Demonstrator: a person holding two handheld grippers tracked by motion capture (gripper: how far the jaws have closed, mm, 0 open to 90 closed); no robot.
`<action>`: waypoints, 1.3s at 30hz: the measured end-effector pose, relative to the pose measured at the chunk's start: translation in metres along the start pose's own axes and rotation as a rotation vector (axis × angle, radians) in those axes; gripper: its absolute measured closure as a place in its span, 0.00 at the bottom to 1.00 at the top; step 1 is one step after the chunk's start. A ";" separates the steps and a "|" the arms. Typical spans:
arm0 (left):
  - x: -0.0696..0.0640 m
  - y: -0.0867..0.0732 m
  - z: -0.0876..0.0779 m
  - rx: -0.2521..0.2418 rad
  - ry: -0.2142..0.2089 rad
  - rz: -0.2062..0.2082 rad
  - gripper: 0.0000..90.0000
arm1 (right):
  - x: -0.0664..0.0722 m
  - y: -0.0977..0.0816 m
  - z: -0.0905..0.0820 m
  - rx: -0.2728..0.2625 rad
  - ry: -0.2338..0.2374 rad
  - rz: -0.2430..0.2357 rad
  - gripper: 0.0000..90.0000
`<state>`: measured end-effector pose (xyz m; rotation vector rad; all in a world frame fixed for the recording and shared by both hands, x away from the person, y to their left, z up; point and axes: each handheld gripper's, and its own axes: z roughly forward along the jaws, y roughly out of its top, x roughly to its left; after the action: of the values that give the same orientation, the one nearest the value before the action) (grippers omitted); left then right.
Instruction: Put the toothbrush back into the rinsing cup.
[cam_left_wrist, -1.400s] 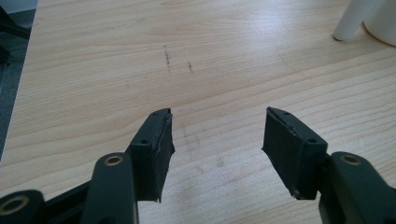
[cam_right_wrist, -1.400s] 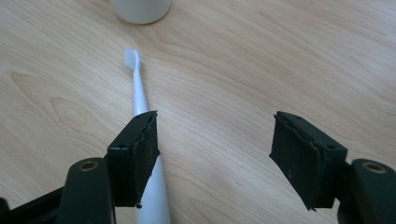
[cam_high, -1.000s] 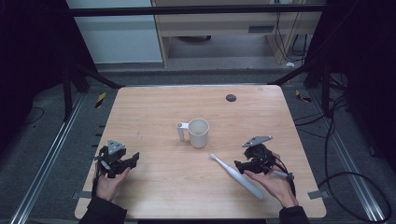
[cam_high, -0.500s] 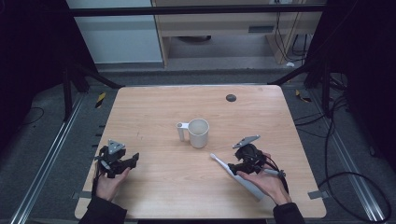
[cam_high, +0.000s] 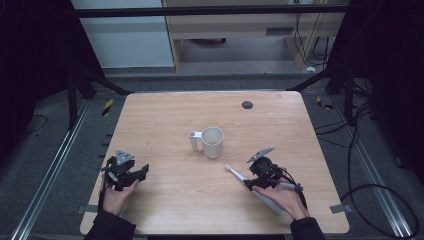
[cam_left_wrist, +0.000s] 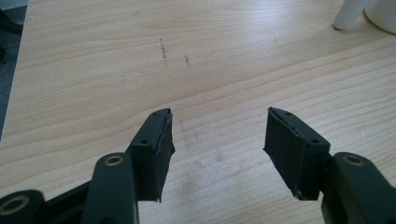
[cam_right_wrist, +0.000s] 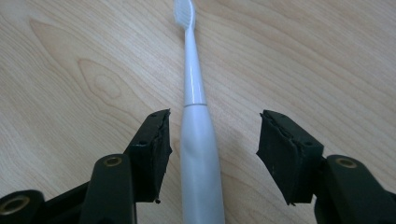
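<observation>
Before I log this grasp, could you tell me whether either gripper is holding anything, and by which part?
Nothing is held yet. The right gripper, its jaws just closing, straddles the electric toothbrush at its handle without pressing it. The left gripper is open over the table.

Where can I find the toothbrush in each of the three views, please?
High view: the toothbrush lies on the table right of centre, under the right gripper.
Left gripper view: not in it.
Right gripper view: centre, running up between the open jaws, head at the top.
Shared landmark: the wooden table.
</observation>
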<state>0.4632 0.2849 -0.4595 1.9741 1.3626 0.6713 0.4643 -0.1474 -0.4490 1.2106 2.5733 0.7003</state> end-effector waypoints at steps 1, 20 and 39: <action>0.000 0.000 0.000 0.000 0.000 0.000 0.46 | -0.001 -0.001 0.001 0.013 0.007 0.009 0.49; -0.001 0.000 0.001 0.011 -0.004 0.008 0.46 | 0.001 -0.005 0.012 0.087 0.024 -0.004 0.57; -0.001 0.000 0.002 0.018 -0.008 0.012 0.46 | 0.002 -0.005 0.020 0.137 0.048 -0.009 0.65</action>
<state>0.4643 0.2831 -0.4612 1.9982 1.3571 0.6581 0.4668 -0.1421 -0.4689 1.2350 2.7039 0.5658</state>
